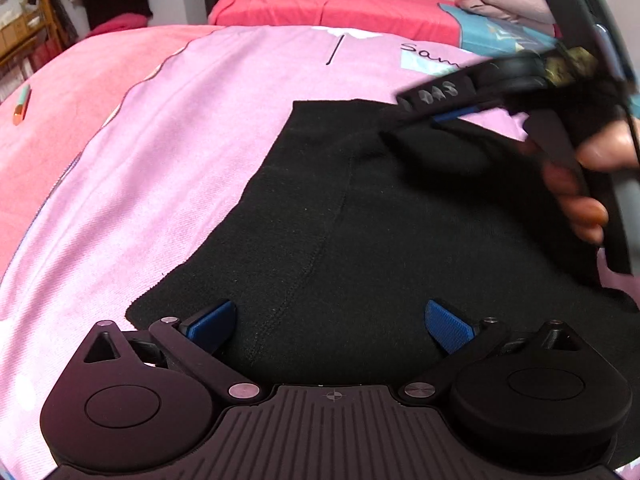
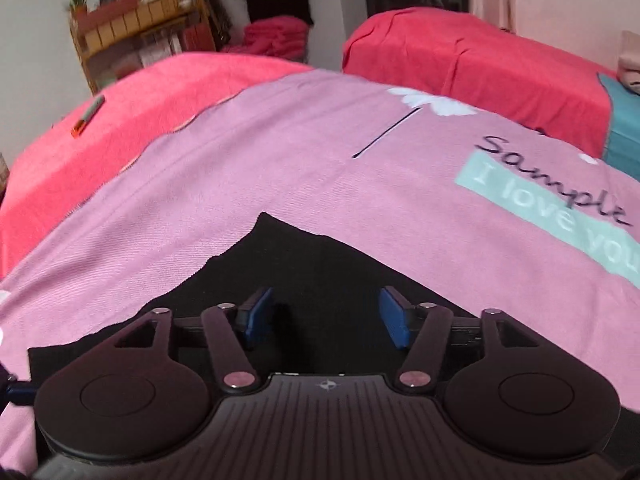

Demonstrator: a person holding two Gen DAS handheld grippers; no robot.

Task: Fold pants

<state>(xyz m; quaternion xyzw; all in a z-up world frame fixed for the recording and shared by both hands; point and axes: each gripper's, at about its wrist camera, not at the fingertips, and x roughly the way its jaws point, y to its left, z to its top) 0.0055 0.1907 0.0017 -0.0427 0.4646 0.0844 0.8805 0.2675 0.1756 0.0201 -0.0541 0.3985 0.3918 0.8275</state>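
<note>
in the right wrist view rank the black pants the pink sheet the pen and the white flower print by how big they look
1. pink sheet
2. black pants, partly hidden by the right gripper
3. white flower print
4. pen

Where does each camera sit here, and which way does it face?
Left wrist: sits on the left hand-held gripper, faces forward over the black pants; its open blue fingers show, as do the right hand-held gripper and the person's hand.
Right wrist: sits on the right hand-held gripper, faces low across a corner of the pants toward the pink printed bedspread; only its own open fingers show.
Shared: pants, bedspread, red blanket with the marker.
</note>
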